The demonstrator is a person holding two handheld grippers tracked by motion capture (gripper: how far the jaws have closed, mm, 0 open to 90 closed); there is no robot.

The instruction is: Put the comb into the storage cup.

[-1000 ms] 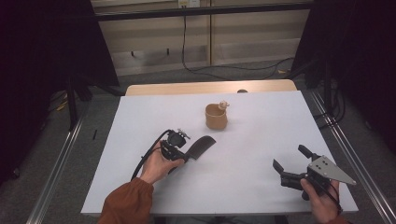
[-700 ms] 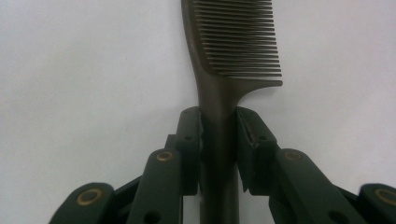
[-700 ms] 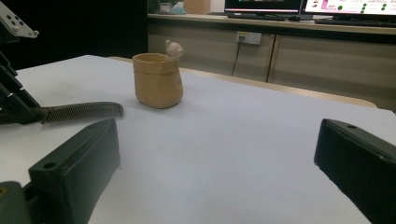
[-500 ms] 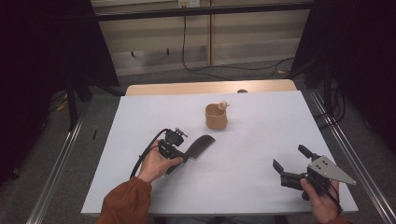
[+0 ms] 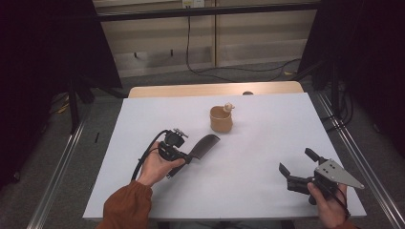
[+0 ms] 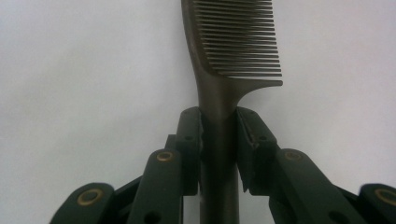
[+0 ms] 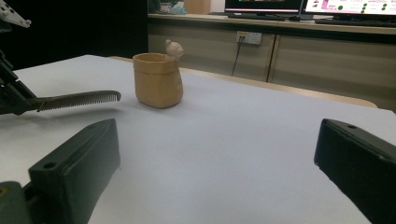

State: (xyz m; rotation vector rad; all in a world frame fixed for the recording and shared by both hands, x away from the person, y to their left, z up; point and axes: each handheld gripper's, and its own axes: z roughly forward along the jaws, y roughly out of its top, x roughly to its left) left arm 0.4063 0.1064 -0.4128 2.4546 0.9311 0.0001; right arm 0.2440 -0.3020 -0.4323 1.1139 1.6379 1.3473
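Observation:
A dark comb (image 5: 205,144) is held by its handle in my left gripper (image 5: 184,155), left of the table's middle. In the left gripper view the two pads (image 6: 189,135) press the comb handle (image 6: 217,116) from both sides, and the teeth (image 6: 240,42) point to the right of that view. The comb (image 7: 77,99) hangs a little above the white table, with its shadow below. A tan cup (image 5: 221,119) with a small figure on its rim stands beyond it, seen also as the cup (image 7: 157,79) in the right gripper view. My right gripper (image 5: 297,168) stands open near the front right corner, nothing between its jaws.
The white table (image 5: 267,143) ends close behind the cup at a wooden strip (image 5: 210,89). Metal rails (image 5: 356,162) run along both sides. A cable (image 5: 145,160) loops from the left gripper. Cabinets and monitors (image 7: 327,7) stand beyond the far edge.

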